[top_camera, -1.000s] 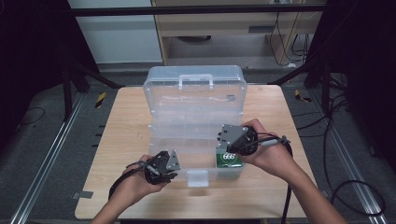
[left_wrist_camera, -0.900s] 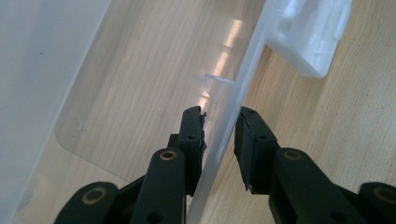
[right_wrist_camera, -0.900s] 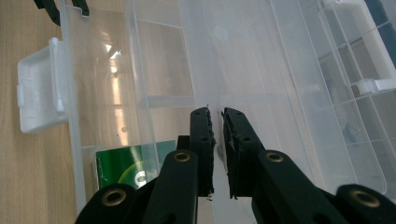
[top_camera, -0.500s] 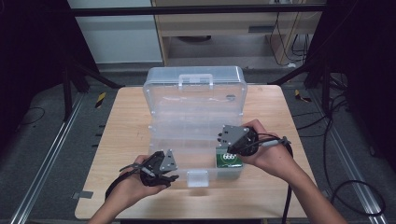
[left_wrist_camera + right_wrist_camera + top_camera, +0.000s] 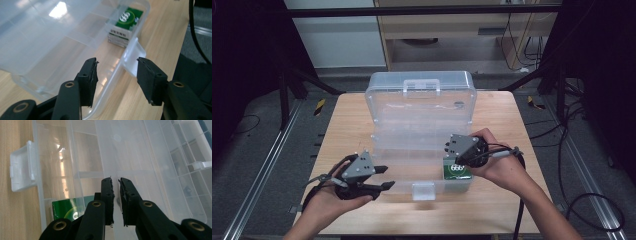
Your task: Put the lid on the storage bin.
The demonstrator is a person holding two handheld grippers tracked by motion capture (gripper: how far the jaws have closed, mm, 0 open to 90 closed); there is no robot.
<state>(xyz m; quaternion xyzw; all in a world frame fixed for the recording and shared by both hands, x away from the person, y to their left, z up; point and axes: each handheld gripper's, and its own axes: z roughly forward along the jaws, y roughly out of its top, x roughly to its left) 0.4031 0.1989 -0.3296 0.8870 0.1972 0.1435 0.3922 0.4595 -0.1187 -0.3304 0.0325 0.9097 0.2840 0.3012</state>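
Green box (image 5: 457, 170) sits in the clear organizer's (image 5: 422, 120) front right compartment, just under the nearly closed, empty right tongs (image 5: 451, 152). Left tongs (image 5: 384, 177) have lifted away from the front latch (image 5: 423, 190), jaws just opened, holding nothing, over bare tabletop (image 5: 342, 125) at left

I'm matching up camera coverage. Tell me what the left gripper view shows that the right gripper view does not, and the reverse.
Left gripper view alone: the left gripper with jaws apart and nothing between them, plus the white side of the green box. Right gripper view alone: the right gripper with jaws nearly together, above the case's lid dividers. Both: the clear case, its latch and the green box inside, on the wooden table.
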